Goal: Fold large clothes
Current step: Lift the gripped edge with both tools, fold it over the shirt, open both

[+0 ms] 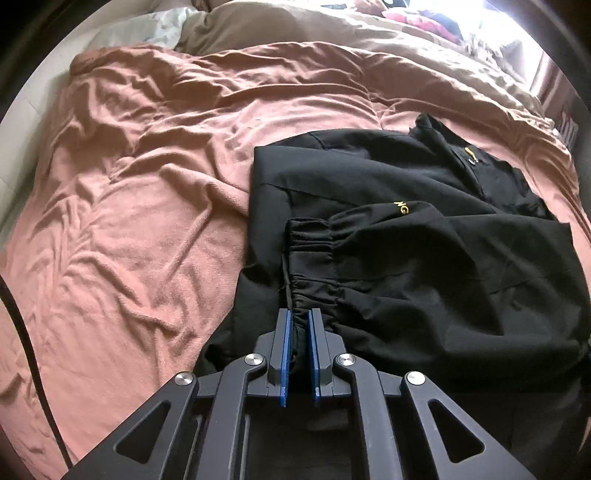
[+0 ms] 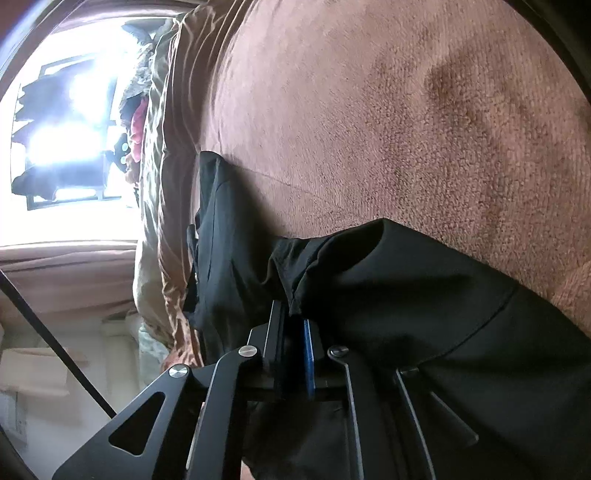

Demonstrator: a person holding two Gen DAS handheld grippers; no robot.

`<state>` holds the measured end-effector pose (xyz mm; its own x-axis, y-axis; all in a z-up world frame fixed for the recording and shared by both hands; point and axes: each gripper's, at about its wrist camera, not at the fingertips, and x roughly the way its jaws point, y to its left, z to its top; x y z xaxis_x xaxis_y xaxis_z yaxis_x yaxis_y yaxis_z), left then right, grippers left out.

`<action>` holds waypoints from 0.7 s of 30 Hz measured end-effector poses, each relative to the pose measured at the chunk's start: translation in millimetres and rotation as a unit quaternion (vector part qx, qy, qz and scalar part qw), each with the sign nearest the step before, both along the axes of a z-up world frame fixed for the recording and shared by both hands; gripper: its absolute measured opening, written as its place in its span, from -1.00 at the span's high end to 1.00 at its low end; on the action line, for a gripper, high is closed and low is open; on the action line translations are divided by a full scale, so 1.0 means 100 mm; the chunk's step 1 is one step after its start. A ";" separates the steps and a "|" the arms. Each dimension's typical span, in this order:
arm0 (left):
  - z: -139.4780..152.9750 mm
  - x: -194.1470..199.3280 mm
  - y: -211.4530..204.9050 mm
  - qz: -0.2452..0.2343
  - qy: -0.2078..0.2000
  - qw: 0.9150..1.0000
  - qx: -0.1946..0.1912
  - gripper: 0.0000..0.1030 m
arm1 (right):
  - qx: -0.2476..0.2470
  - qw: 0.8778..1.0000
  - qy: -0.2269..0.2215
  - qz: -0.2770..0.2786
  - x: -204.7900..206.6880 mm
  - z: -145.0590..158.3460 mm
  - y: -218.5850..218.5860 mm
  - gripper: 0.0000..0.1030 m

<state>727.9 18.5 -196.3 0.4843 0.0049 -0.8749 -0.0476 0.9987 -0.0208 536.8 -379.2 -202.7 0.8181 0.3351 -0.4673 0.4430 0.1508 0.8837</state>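
A black jacket [image 1: 424,229] with yellow lettering lies partly folded on the pink blanket [image 1: 129,203] of a bed. Its elastic hem [image 1: 314,251] is gathered at the near side. My left gripper [image 1: 300,314] is shut on the elastic hem, with black cloth between the blue pads. In the right wrist view the camera is rolled sideways. My right gripper [image 2: 295,314] is shut on a fold of the black jacket [image 2: 424,295], which drapes over its right finger and hides it. The blanket [image 2: 406,110] fills the area behind.
A beige duvet [image 1: 295,26] and a pale pillow [image 1: 155,26] lie at the far end of the bed. Assorted clothes [image 1: 424,18] are heaped by a bright window [image 2: 66,110]. The bed's edge and floor show in the right wrist view [image 2: 55,350].
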 end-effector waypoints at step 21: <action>0.01 0.00 -0.02 -0.029 -0.009 0.999 -0.045 0.81 | -0.108 0.994 -0.002 0.014 0.20 0.08 -0.12 0.90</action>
<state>727.6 16.4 -195.7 0.4973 -0.1014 -0.8616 0.0114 0.9938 -0.1104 556.5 -391.6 -194.4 0.8117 0.2503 -0.5277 0.4321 0.3505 0.8309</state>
